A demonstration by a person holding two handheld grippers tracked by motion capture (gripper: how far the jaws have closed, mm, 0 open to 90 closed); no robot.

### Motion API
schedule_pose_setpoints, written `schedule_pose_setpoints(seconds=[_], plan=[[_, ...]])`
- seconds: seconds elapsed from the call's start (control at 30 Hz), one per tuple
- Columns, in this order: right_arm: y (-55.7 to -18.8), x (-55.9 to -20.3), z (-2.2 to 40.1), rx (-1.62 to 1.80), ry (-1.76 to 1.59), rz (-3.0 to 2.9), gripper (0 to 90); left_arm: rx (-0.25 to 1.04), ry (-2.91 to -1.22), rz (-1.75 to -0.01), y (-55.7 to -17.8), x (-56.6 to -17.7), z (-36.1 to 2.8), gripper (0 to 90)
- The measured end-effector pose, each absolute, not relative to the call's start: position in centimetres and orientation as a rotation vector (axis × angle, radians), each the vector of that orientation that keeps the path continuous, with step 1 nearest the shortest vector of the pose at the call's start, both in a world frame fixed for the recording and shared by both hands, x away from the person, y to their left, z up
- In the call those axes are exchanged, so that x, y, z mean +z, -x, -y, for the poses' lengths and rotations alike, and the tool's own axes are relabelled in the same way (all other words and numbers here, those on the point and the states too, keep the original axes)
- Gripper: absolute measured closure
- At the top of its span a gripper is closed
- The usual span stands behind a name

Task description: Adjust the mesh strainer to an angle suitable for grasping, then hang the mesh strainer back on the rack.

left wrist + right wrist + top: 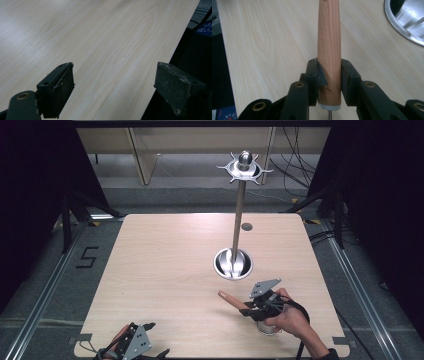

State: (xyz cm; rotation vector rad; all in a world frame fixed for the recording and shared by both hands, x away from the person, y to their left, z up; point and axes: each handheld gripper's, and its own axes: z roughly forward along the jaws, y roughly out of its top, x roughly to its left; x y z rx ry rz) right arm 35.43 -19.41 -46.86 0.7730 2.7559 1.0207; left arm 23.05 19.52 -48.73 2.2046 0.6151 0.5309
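The right gripper (329,82) clamps a wooden handle (329,50), its metal end hanging behind the hand. A slip could knock the rack's base (233,263) just ahead. The left gripper (113,87) waits wide open over the desk (100,37).

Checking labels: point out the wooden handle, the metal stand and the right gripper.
wooden handle (329,50), right gripper view, mid-shaft.
metal stand (233,264), high view, round base.
right gripper (329,82), right gripper view, between the jaws.

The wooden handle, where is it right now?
The wooden handle is clamped in the right gripper, low on the table's right side in the high view, just in front of the stand's round metal base.
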Motion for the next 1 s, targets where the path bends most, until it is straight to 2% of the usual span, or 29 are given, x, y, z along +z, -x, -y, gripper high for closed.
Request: schedule_pose_setpoints(seconds=[0.47,1.0], plan=[[-35.9,-45.1,20.8,1.324,-0.792,-2.691,71.6,0.538,-2.203,-0.608,-23.1,-48.8,-19.6,15.2],[-36.1,-43.7,20.9,1.494,-0.836,-2.572,71.6,0.534,-2.202,-0.609,-23.0,-48.8,-19.6,15.3]])
